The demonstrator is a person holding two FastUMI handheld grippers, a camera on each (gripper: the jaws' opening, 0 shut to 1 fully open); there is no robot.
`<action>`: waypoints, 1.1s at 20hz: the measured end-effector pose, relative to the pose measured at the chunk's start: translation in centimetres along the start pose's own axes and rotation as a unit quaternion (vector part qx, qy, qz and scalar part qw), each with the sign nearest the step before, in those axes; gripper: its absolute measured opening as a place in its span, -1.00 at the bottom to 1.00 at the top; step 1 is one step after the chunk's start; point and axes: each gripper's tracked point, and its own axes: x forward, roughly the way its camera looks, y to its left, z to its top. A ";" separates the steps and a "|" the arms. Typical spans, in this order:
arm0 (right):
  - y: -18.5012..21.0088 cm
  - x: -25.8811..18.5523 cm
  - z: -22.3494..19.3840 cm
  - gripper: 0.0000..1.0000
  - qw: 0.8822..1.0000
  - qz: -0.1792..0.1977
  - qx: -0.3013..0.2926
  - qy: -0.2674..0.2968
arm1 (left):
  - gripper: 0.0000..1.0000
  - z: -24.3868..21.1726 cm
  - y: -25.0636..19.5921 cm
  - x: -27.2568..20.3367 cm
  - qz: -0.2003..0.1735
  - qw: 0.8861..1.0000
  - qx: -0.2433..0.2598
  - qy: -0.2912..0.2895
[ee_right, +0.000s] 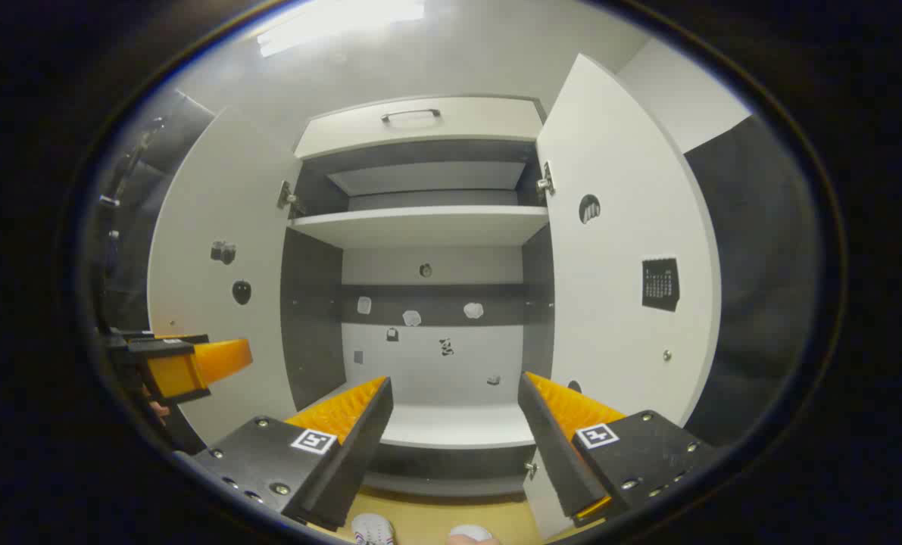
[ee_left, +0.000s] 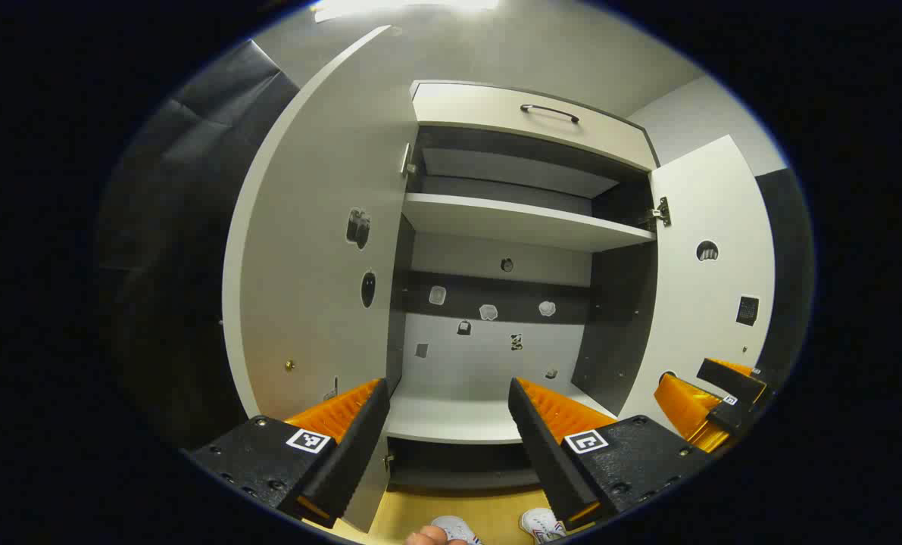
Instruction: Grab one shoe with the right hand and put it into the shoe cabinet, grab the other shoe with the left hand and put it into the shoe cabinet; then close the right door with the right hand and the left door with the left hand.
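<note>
Directly ahead of both tools stands the tall white shoe cabinet [ee_left: 526, 227] with a dark interior, both of its doors swung wide open. The left tool [ee_left: 451, 420], seen in the left gripper view, is held level and aimed straight into the cabinet's lower compartment; its two fingers are spread wide apart with nothing between them. The white left door [ee_left: 314, 250] stands just beside its left finger, and the white right door [ee_left: 712, 295] lies farther off to the right. Near that right door, at the right edge of the same view, the right tool [ee_left: 712, 401] hovers at a similar height.

In the right gripper view, the right tool [ee_right: 454, 416] is likewise level and pointed at the lower compartment, fingers set wide apart and holding nothing. The left tool [ee_right: 193, 363] shows at the left edge, beside the left door [ee_right: 216, 303]; whether a hand shows behind it cannot be told clearly.

The white lower shelf [ee_left: 451, 420] carries nothing, as does the white upper shelf [ee_left: 519, 223]; a white drawer front with a dark handle [ee_left: 526, 117] tops the cabinet. Two white shoes with coloured side stripes [ee_left: 496, 526] stand on the yellowish wooden floor [ee_left: 458, 511] below the cabinet, partly cut off at the lower edge, well apart from both tools.
</note>
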 end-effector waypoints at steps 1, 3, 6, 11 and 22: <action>-0.1 0.2 -1.1 0.89 1.000 0.000 -0.001 0.011 | 0.92 0.1 0.2 0.0 0.003 1.000 0.001 -0.001; -0.3 0.6 -2.8 0.98 1.000 0.001 -0.007 0.027 | 0.93 0.3 0.5 -0.2 0.008 1.000 0.002 -0.003; -0.2 1.0 -5.9 0.98 0.999 0.009 -0.015 0.050 | 0.92 0.7 1.1 -0.3 0.016 1.000 0.000 -0.008; -0.5 1.0 -12.2 0.99 0.994 0.013 -0.017 0.109 | 0.93 1.8 2.4 -0.7 0.034 0.999 0.009 -0.021; -1.2 -1.4 -33.6 0.80 0.939 0.020 -0.013 0.344 | 0.92 1.9 2.7 -1.1 0.041 0.999 0.013 -0.025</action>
